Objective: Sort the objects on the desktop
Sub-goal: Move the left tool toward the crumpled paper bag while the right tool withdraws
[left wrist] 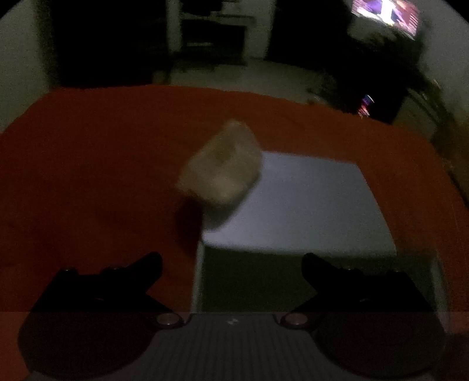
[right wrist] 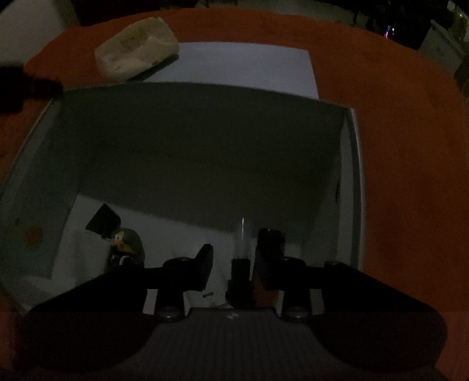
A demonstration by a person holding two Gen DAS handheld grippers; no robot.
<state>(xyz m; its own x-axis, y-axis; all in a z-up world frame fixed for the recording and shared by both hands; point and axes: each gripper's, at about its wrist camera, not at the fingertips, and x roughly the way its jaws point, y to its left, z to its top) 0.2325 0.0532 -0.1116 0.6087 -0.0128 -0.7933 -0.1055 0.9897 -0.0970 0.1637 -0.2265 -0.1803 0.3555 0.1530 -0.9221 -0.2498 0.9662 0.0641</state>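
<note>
An open white box (right wrist: 353, 175) sits on the red cloth, and my right gripper (right wrist: 236, 258) hangs over its near end, pointing down into it. Its jaws stand apart. A slim dark pen-like object (right wrist: 240, 272) with a clear tip sits between the fingers, with a gap to the left finger (right wrist: 205, 263). Inside the box lie a black wedge-shaped item (right wrist: 104, 222) and a small toy figure (right wrist: 127, 243). My left gripper (left wrist: 231, 263) is open wide and empty above the box's left rim (left wrist: 199, 278). Ahead of it lies a beige pouch (left wrist: 222, 170), blurred.
A white flat sheet or lid (left wrist: 307, 199) lies beyond the box, with the pouch (right wrist: 137, 47) overlapping its corner. The red cloth (left wrist: 88, 164) covers the table all around. The room is dim, with dark furniture and a lit screen (left wrist: 387, 14) behind.
</note>
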